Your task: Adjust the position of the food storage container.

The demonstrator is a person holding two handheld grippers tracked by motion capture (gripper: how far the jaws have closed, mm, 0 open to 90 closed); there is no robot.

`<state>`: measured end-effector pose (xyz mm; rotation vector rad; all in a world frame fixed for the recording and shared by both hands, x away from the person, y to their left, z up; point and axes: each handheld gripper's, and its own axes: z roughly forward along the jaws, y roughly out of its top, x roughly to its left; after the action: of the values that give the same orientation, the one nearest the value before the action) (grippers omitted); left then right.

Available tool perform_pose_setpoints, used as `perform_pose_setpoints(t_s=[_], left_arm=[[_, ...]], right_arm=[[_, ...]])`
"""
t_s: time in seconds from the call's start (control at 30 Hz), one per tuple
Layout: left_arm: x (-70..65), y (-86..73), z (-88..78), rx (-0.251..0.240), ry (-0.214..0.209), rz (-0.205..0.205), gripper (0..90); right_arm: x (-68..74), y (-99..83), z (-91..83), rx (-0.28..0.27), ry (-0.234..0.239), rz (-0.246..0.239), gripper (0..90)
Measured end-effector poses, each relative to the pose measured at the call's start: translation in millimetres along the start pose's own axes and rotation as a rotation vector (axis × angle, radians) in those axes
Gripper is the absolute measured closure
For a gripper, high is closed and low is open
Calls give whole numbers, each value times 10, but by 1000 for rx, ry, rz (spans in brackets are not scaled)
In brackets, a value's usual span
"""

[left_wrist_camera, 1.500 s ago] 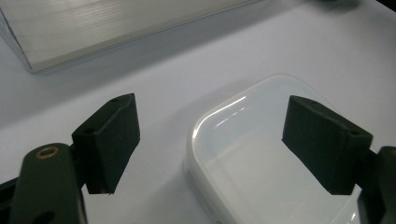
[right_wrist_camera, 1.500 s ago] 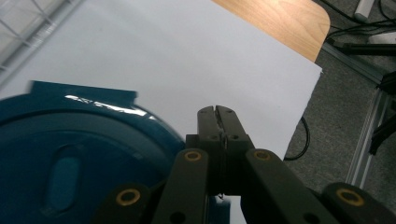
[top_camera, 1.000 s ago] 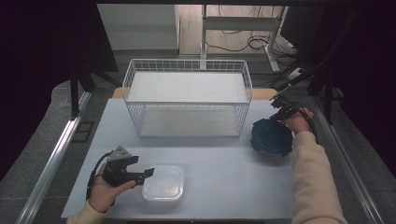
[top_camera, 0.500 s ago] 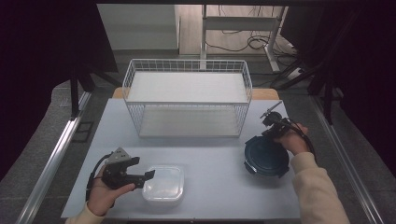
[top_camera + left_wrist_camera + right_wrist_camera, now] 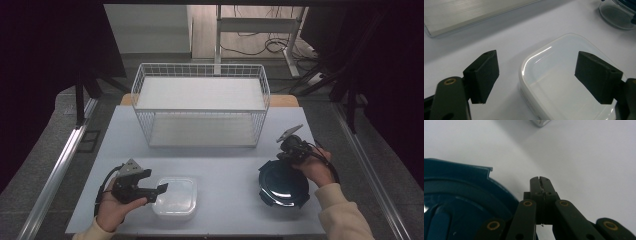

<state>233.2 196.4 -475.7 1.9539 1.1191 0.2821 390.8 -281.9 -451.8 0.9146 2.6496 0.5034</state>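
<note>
Left tongs (image 5: 161, 189) held low near the front-left corner of the pale grey bench (image 5: 225, 150), jaws wide apart. In the left gripper view they straddle one corner of the clear rectangular plastic container (image 5: 564, 82); pads stand clear of its rim, no contact. Container sits on the bench near the front edge, left of centre.

Right tongs (image 5: 541, 181) are closed together, pads meeting. Whether they pinch anything cannot be told. They sit at the far edge of the dark blue round lid (image 5: 284, 183), which lies flat on the bench towards the front-right corner, well apart from the container. Right hand (image 5: 315, 167) rests just beside the lid.

White wire basket (image 5: 200, 107) stands at the back edge of the bench, centred.
</note>
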Motion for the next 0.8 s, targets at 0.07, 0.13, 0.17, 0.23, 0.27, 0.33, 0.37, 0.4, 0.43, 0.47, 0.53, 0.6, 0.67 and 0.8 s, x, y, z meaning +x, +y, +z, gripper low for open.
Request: perform_pose_setpoints(t_s=[0.07,0.13,0.17,0.23,0.27,0.33,0.37,0.4,0.43,0.47,0.53,0.6,0.67,0.8], left_arm=[[-3,1,-8,-4,1,-2,194],[-7,4,-13,-7,1,0,194],[-8,5,-12,-6,1,0,195],[-10,6,-5,-3,0,5,194],[-13,5,-2,-1,0,2,194],[-15,6,4,1,1,2,194],[-16,9,5,2,0,6,194],[-20,13,4,2,0,7,194],[-28,16,5,-1,0,8,194],[-36,19,3,0,1,9,194],[-50,26,2,-5,-3,12,194],[-57,29,3,-6,-3,13,194],[-57,31,7,-5,-3,13,194],[-51,30,11,-3,-1,11,194]], right_arm=[[-47,-102,-140,-45,-25,57,900],[-87,-246,-289,-77,-41,115,900],[-84,-326,-354,-69,-59,143,900],[-54,-490,-452,-46,-97,169,900],[-29,-571,-490,-31,-109,184,899],[30,-718,-527,-5,-120,212,899],[56,-783,-528,11,-126,218,899],[88,-841,-520,28,-127,222,899],[119,-891,-503,41,-121,229,899],[151,-933,-480,50,-109,234,899],[222,-989,-431,67,-89,229,899],[296,-1001,-396,71,-100,220,899],[334,-999,-378,78,-129,205,899],[345,-996,-346,57,-119,201,899]])
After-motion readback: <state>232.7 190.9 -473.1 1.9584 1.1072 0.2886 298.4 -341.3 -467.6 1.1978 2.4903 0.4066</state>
